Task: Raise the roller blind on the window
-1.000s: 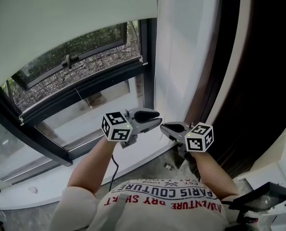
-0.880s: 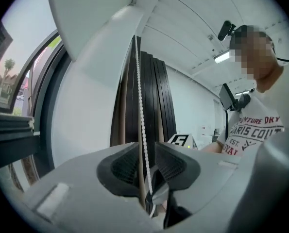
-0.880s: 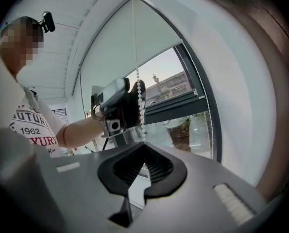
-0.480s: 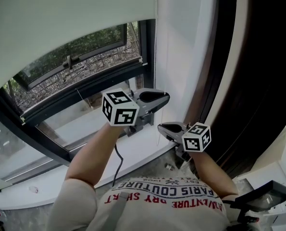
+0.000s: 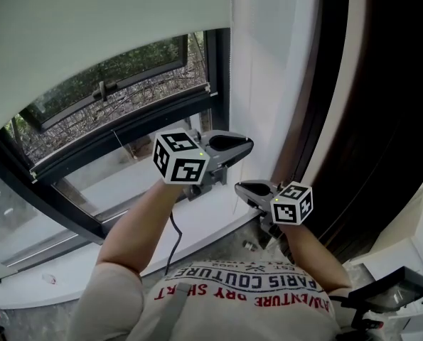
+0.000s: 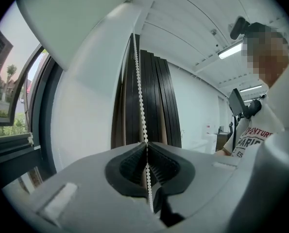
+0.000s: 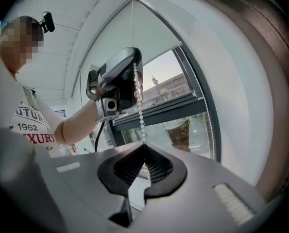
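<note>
The left claw (image 6: pixel 145 144) has just closed on the bead chain (image 6: pixel 139 91); the right claw (image 7: pixel 144 145) pinches it.

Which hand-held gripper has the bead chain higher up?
The left hand-held gripper: its jaws have just been closing on the bead chain, above the right hand-held gripper, shut on the same chain lower down.

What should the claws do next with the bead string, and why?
Probably let go with the right claw, so the left claw can pull down. The left has just been closing on the bead string higher up, and the blind is only partway up.
</note>
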`<state>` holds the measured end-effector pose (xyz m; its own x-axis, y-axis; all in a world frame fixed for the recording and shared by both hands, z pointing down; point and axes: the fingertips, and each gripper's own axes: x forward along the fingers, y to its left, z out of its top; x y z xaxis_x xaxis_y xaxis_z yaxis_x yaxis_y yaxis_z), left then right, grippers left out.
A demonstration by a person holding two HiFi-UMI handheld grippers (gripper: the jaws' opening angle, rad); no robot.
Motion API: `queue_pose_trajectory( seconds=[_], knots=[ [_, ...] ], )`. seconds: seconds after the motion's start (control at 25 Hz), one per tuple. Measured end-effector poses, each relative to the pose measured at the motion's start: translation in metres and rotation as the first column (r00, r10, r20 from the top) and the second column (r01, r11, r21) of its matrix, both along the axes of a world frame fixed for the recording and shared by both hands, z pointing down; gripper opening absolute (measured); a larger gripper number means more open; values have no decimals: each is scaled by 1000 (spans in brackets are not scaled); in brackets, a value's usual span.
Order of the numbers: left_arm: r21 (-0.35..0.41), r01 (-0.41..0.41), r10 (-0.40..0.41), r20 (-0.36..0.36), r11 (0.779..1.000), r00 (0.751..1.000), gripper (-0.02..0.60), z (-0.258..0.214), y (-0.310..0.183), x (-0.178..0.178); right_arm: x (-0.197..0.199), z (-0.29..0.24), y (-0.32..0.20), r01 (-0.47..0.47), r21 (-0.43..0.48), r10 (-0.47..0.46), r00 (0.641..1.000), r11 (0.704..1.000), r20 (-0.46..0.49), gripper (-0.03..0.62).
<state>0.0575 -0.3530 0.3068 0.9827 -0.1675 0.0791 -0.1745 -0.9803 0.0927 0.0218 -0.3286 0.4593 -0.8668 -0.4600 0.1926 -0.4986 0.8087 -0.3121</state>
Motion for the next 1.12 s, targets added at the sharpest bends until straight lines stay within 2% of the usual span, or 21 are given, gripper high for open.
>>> queue_pose_trajectory(
  seconds=[0.2, 0.36, 0.52, 0.68, 0.8, 0.96, 1.12],
  knots=[
    [-25, 9, -10, -27, 1000, 1000, 11, 7, -5, 3, 10, 6, 1, -19, 0, 19, 1000, 1000, 3, 8],
    [-10, 25, -24, 42, 1000, 999, 11, 29, -5, 8, 15, 28, 3, -23, -24, 21, 998, 999, -59, 8],
    [-45, 43, -38, 102, 998, 994, 11, 72, -5, 11, 19, 69, 9, -34, -104, 25, 996, 994, -91, 8],
    [-107, 59, -43, 145, 993, 989, 11, 117, -1, 15, 25, 112, 17, -47, -217, 26, 995, 975, -98, 8],
    [-106, 72, -53, 166, 992, 985, 11, 140, 3, 16, 25, 134, 23, -51, -255, 22, 993, 966, -114, 8],
    [-99, 75, -58, 159, 992, 986, 11, 148, 6, 16, 28, 143, 21, -69, -269, 41, 994, 961, -105, 8],
    [-79, 78, -63, 175, 994, 983, 11, 148, 5, 15, 31, 144, 18, -81, -230, 44, 986, 970, -160, 8]
  ],
)
